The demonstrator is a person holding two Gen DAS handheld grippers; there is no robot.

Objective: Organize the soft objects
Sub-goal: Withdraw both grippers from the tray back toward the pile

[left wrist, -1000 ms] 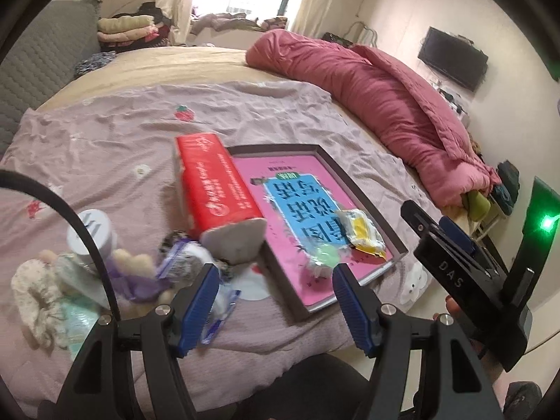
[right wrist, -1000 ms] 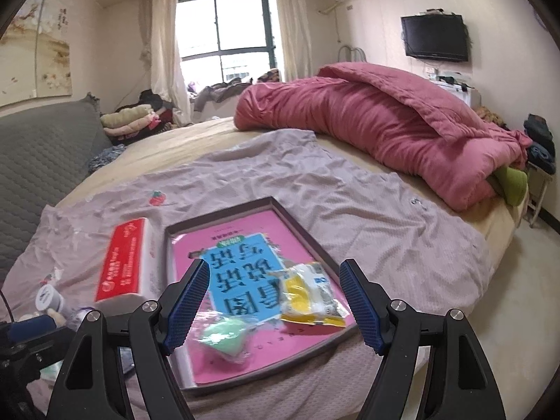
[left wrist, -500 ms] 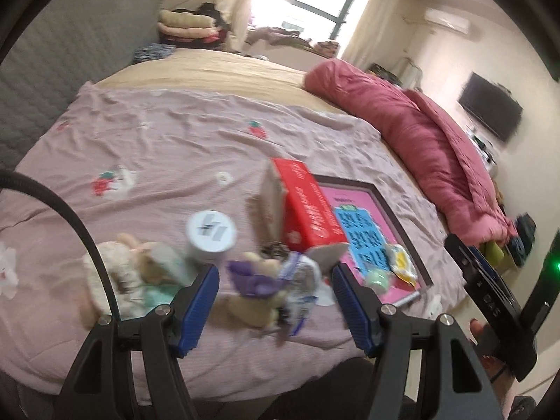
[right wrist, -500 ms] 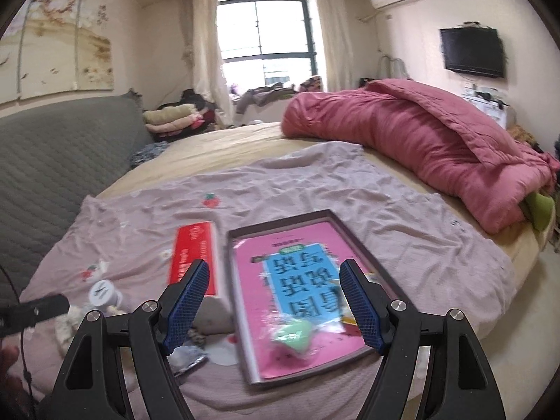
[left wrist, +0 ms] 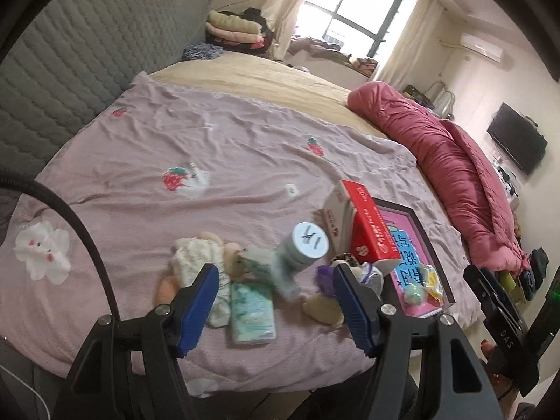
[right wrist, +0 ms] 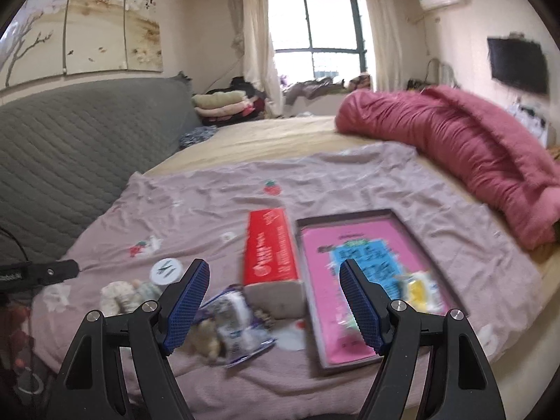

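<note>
A pile of small soft things lies at the near edge of the pink bedsheet [left wrist: 210, 147]: a cream scrunchie [left wrist: 196, 262], a green tissue pack [left wrist: 252, 315], a purple plush toy [left wrist: 325, 280] and a crinkly wrapped pack [right wrist: 234, 318]. A dark tray [right wrist: 395, 215] with a pink liner holds a green soft ball [left wrist: 414, 292] and a yellow packet [right wrist: 420, 290]. A red tissue box [right wrist: 271, 252] lies left of the tray. My left gripper [left wrist: 276, 306] is open above the pile. My right gripper [right wrist: 273, 301] is open above the box's near end.
A white-capped bottle [left wrist: 304, 248] stands in the pile. A rolled pink duvet [right wrist: 455, 133] lies at the right. A grey quilted headboard [right wrist: 70, 140] is at the left. Folded clothes [right wrist: 224, 103] sit at the back. The bed's edge is just below the grippers.
Both grippers have swung left, from over the tray towards the pile and the red box. Both stay open and empty. No object has moved.
</note>
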